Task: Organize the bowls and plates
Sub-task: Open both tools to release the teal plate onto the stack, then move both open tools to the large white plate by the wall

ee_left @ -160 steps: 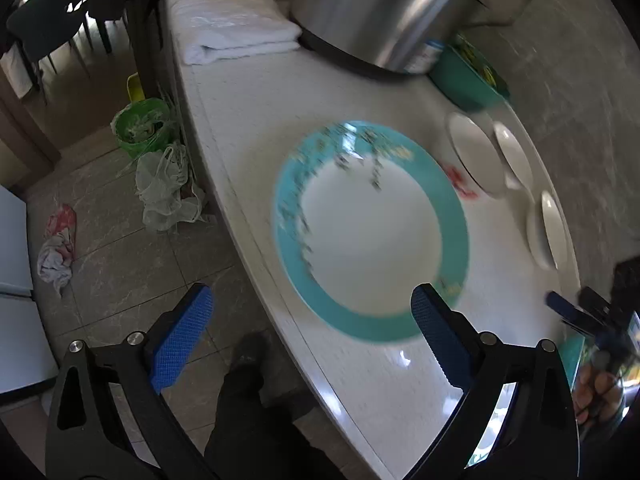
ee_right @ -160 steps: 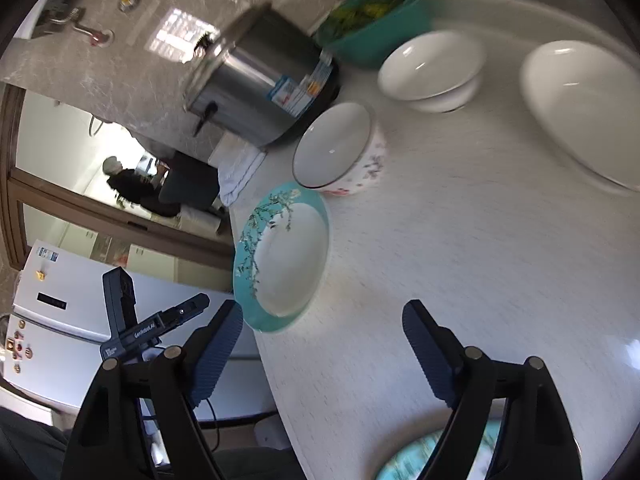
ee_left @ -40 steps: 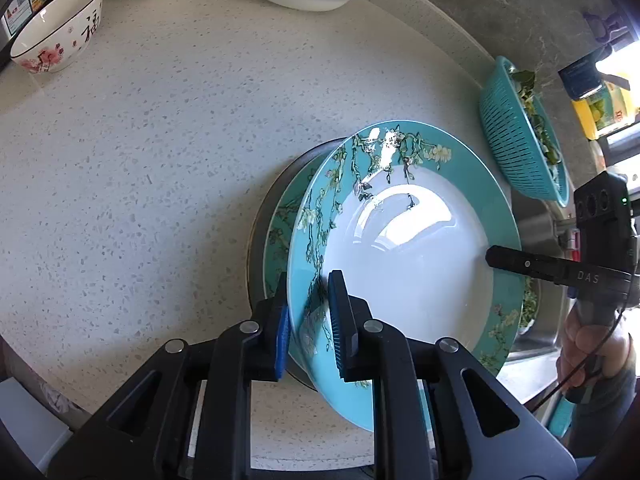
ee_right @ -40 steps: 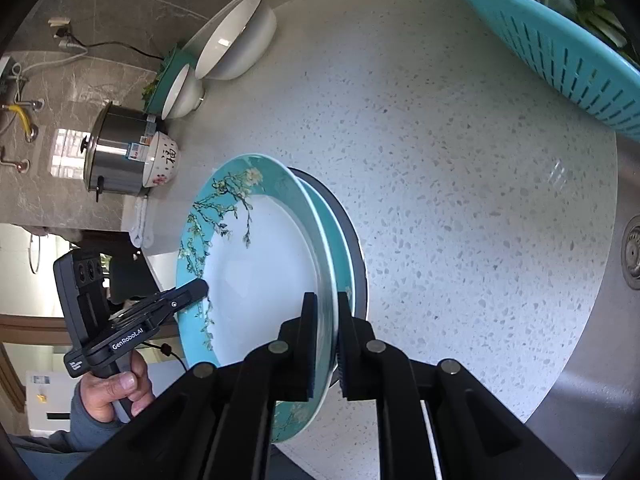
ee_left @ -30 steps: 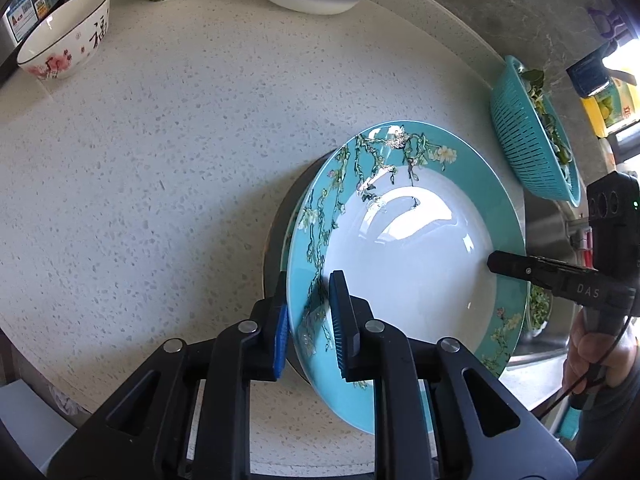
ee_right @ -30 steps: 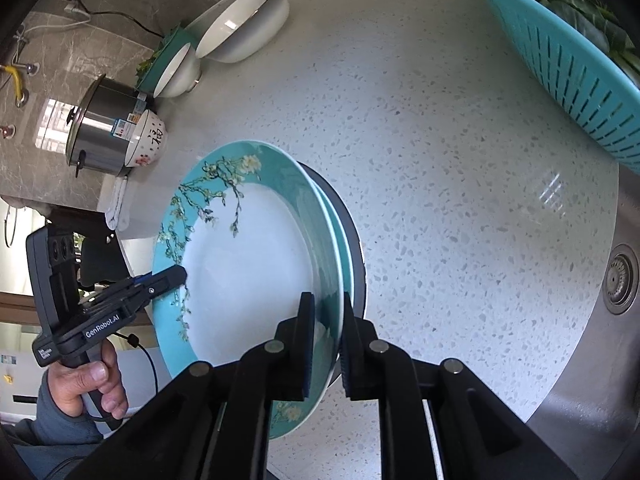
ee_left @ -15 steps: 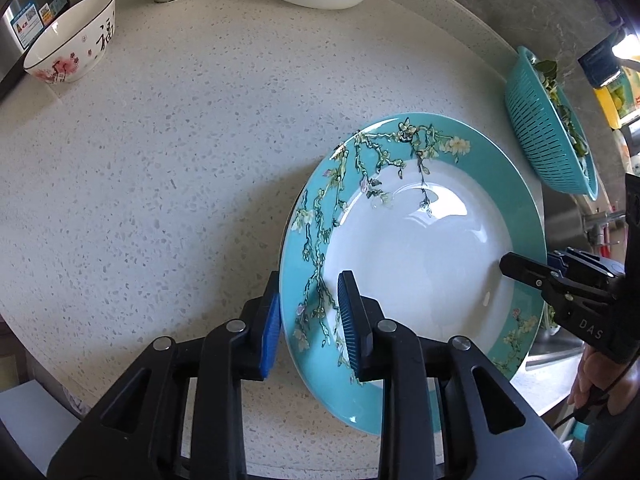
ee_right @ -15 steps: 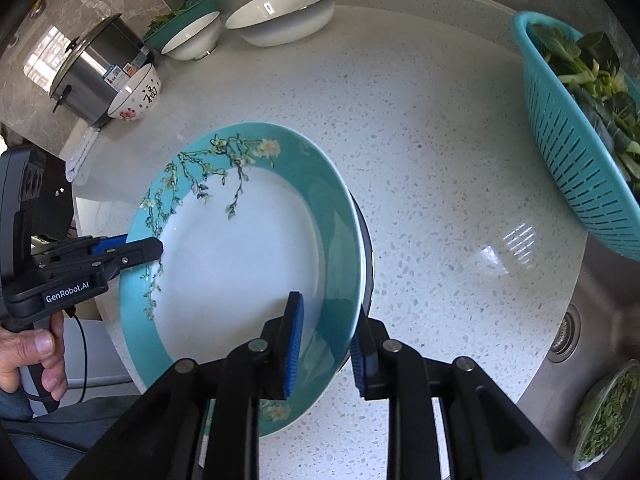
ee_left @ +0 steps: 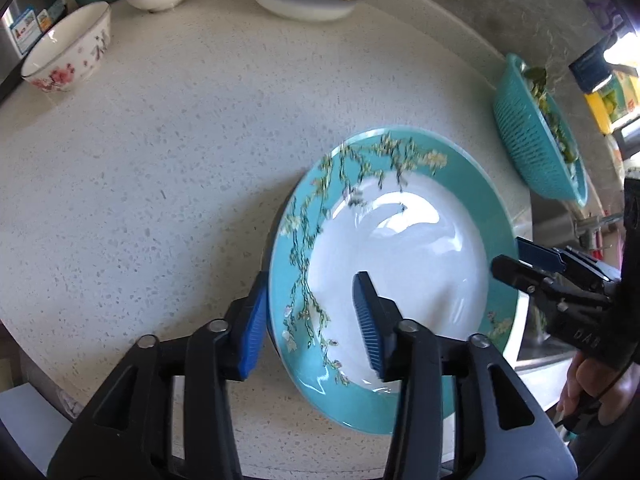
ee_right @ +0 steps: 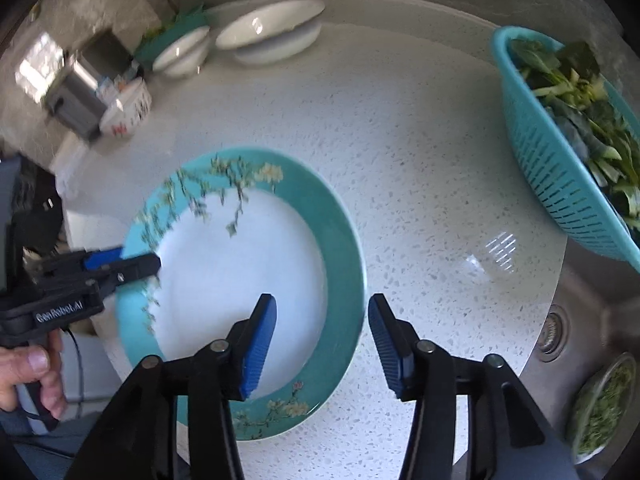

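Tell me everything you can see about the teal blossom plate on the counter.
The teal blossom plate is round and glossy, ceramic by its look, with a white well and a broad teal rim painted with blossoming branches. It lies face up and empty near the front edge of the speckled counter; a dark edge shows beneath its left side. The left gripper and the right gripper straddle opposite sides of its rim, jaws opening, pads off it.
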